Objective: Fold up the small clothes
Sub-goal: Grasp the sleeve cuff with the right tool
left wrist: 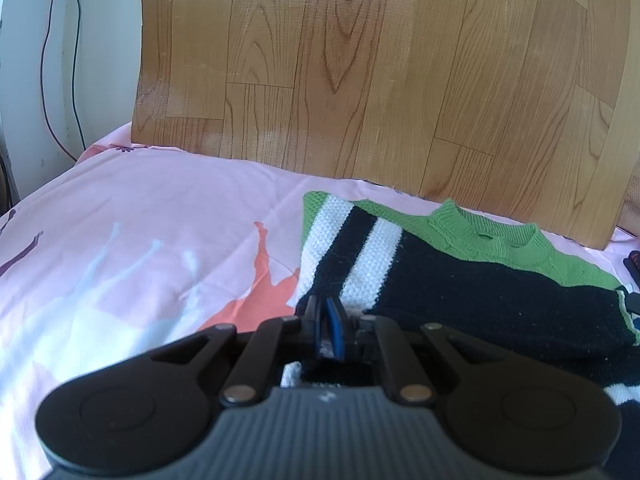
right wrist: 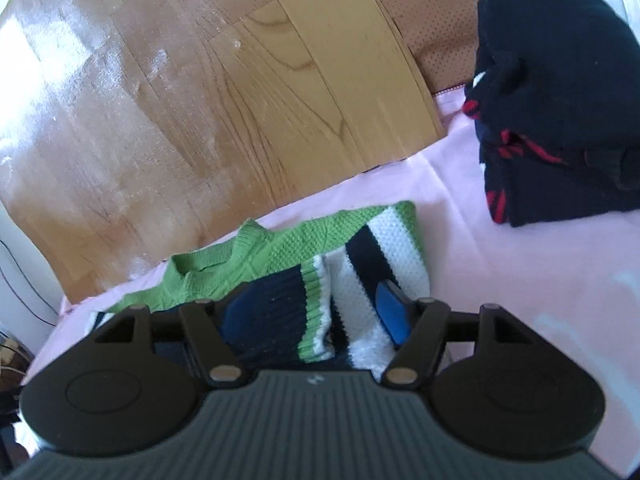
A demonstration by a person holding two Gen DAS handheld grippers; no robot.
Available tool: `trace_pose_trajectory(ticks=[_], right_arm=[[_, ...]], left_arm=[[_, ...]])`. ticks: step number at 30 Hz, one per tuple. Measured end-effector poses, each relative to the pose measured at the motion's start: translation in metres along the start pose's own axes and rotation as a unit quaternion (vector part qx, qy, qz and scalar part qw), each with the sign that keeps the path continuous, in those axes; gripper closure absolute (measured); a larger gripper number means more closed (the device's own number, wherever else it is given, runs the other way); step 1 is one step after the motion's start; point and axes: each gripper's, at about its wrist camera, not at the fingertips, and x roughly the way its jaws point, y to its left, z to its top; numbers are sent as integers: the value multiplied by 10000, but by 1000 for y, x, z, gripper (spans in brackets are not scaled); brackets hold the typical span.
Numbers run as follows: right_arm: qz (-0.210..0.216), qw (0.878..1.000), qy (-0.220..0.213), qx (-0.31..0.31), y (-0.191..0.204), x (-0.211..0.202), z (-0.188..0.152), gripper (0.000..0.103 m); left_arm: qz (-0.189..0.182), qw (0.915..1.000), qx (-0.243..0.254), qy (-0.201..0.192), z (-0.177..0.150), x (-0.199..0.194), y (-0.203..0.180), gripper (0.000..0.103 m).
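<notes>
Knitted sweater (left wrist: 460,280), green, black and white, on pink bed sheet (left wrist: 160,220) near wooden headboard (left wrist: 360,80).
Left hand-held gripper (left wrist: 326,312): clamped on sweater's striped sleeve. Right hand-held gripper (right wrist: 316,308): jaws apart, cuff lying loose between. Dark folded clothes (right wrist: 552,112) toward bed's right edge.

Left gripper (left wrist: 326,316): black linkage arms w/ silver rivets, two round black discs, grey ribbed housing, small white logo, blue pads. Right gripper (right wrist: 316,312): same build, blue pads.
</notes>
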Motion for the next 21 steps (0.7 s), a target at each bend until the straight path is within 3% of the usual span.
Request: trace_pose_trajectory(ticks=[1, 3, 5, 6, 10, 13, 15, 17, 19, 21], right_arm=[[24, 10000, 33, -80, 2, 0, -1, 39], [44, 9991, 115, -418, 13, 2, -5, 64], [-50, 9968, 156, -781, 24, 3, -9, 76], [-115, 9959, 147, -890, 28, 4, -9, 96], [6, 9972, -118, -732, 32, -5, 2, 95], [563, 9939, -697, -644, 48, -26, 25, 95], [799, 9877, -1054, -831, 62, -38, 35, 95], [746, 9839, -1194, -1101, 69, -40, 35, 95], [254, 9873, -833, -1329, 64, -20, 27, 95], [-477, 9888, 148, -1407, 48, 18, 14, 89]], left_arm=[[-9, 10000, -6, -2, 0, 0, 0, 96], [-40, 10000, -34, -15, 0, -1, 1, 96], [-65, 10000, -57, -33, 1, -1, 2, 96], [-80, 9999, -67, -38, 1, -1, 2, 96], [-92, 9999, -133, -43, 1, 0, 4, 100], [79, 9996, -275, -79, 3, 1, 8, 100], [176, 9988, -451, -54, 4, 3, 14, 100], [164, 9982, -581, 39, 4, 7, 18, 100], [205, 9979, -600, 97, 4, 9, 19, 100], [230, 9982, -537, 107, 3, 9, 16, 100]])
